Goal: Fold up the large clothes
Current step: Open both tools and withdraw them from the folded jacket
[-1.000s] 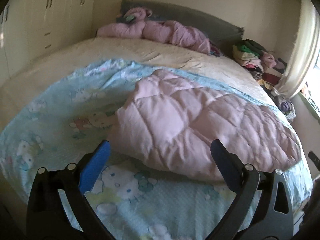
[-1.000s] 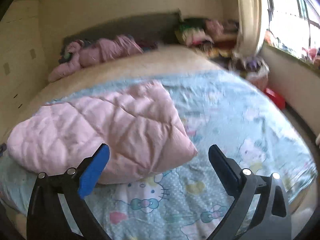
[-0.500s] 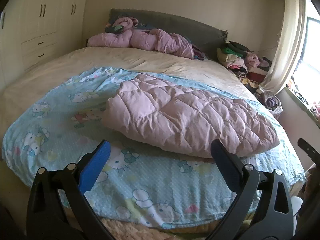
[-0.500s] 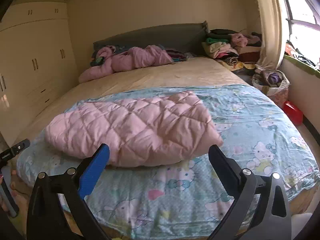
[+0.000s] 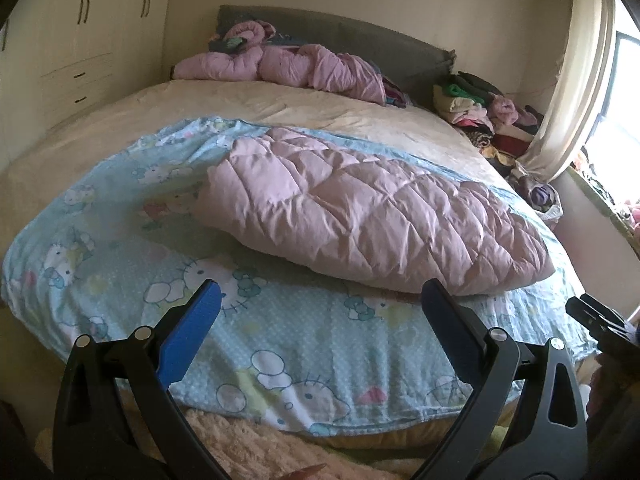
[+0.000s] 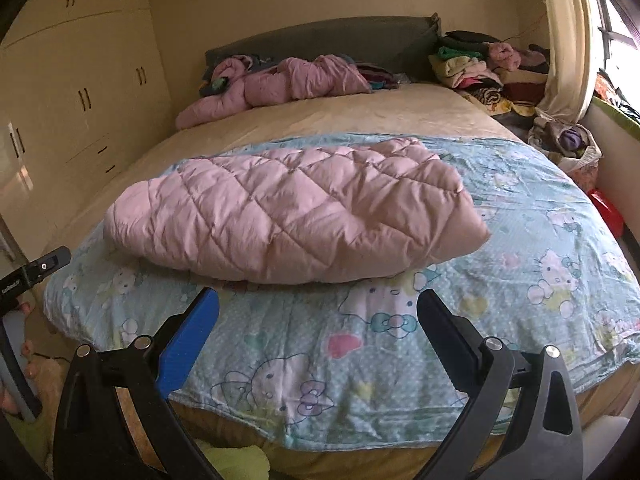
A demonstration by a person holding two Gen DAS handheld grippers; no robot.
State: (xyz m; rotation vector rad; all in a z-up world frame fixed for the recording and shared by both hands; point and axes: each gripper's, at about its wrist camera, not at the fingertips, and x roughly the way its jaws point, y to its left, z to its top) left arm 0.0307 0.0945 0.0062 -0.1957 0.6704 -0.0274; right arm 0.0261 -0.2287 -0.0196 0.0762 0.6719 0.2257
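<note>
A pink quilted padded garment [image 5: 372, 216] lies folded into a long bundle on a light blue cartoon-print sheet [image 5: 300, 336] spread over the foot of the bed; it also shows in the right wrist view [image 6: 296, 216] on the same sheet [image 6: 360, 344]. My left gripper [image 5: 318, 300] is open and empty, held back from the bed's foot edge. My right gripper [image 6: 318, 300] is open and empty, also short of the foot edge. Neither touches the garment.
Crumpled pink clothes [image 5: 288, 66] lie by the grey headboard [image 5: 360, 36]. A pile of clothes [image 6: 480, 68] sits at the far right by the curtain [image 6: 568, 32]. Cream wardrobes [image 6: 80, 100] line the left wall. A red container [image 6: 606, 216] is on the floor at right.
Both grippers have pulled back from the bed, away from the pink garment. The whole foot edge of the bed has come into view. Both stay open and empty.
</note>
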